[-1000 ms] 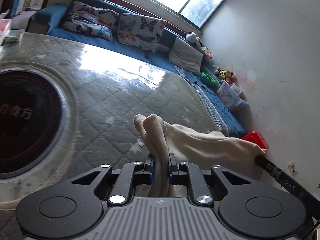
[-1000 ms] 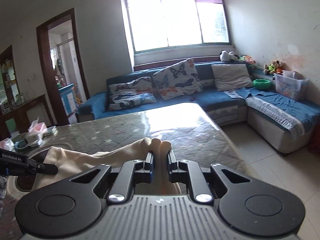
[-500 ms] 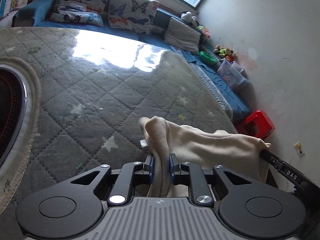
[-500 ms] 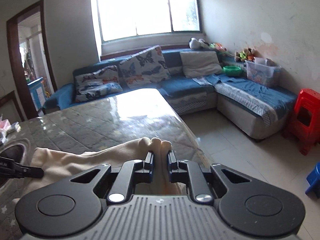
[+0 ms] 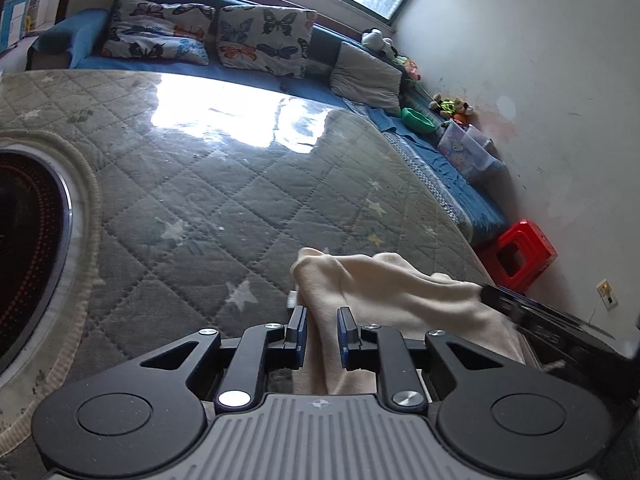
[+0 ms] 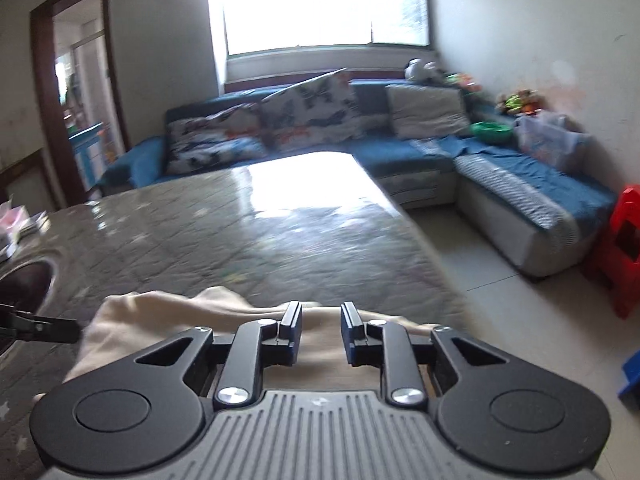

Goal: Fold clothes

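A cream garment (image 5: 400, 292) lies bunched at the near right corner of the grey quilted table (image 5: 240, 200). My left gripper (image 5: 322, 312) is shut on a fold of it, and the cloth fills the gap between the pads. From the right, the tip of the other gripper (image 5: 520, 308) reaches the same cloth. In the right wrist view the garment (image 6: 168, 312) lies flat under my right gripper (image 6: 321, 306). That gripper's jaws are opening, and the cloth sits low between them without being pinched. The left gripper's finger (image 6: 40, 326) touches the cloth's left end.
A round dark inset (image 5: 24, 240) with a metal rim sits in the table at the left. The table's right edge drops to a tiled floor (image 6: 500, 300). A blue corner sofa (image 5: 100, 56) stands behind and a red stool (image 5: 518, 256) by the wall.
The right jaws have parted and the upright bunch of cloth between them has dropped flat. Both grippers have sunk toward the table. The left still pinches its fold.
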`<state>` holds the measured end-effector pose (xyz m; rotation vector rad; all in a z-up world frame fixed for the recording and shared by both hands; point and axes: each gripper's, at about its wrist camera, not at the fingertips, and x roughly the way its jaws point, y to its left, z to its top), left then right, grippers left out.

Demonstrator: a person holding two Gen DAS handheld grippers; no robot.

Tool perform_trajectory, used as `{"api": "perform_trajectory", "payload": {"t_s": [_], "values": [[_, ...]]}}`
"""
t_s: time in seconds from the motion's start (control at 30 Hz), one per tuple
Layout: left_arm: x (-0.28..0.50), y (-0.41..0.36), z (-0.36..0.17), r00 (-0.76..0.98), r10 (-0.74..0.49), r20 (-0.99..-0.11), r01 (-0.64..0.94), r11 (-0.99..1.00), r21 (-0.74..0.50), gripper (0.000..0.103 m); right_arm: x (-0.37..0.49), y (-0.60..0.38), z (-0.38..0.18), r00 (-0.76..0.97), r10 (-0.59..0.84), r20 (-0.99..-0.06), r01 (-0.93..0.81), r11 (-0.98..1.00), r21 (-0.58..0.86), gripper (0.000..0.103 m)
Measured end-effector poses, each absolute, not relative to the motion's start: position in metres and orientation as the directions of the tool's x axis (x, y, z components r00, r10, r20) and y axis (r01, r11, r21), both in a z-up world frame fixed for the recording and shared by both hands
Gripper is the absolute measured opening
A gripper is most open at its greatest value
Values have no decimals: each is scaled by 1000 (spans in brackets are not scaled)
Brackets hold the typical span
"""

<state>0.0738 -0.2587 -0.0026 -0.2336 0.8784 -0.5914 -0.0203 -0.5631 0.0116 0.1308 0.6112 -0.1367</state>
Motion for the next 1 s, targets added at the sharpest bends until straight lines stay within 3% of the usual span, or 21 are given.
{"api": "perform_trajectory", "payload": {"t_s": [0.4,0.43,0.5,1.0], "values": [[63,-272,-10,473,-577,-666,459,807,-372,19,27,-520,-15,789,-85,-609,97,995,-13,31],[62,-271,-10,477,-576,-663,460,807,-371,23,26,-519,-13,792,-85,-604,99,995,-11,31],[61,-267,-9,489,-571,-660,457,812,-363,28,19,-519,-7,805,-76,-588,98,995,6,32],[36,-266,-14,506,-550,-664,512,812,-282,30,-65,-502,0,789,-4,-615,6,1000,2,33]]}}
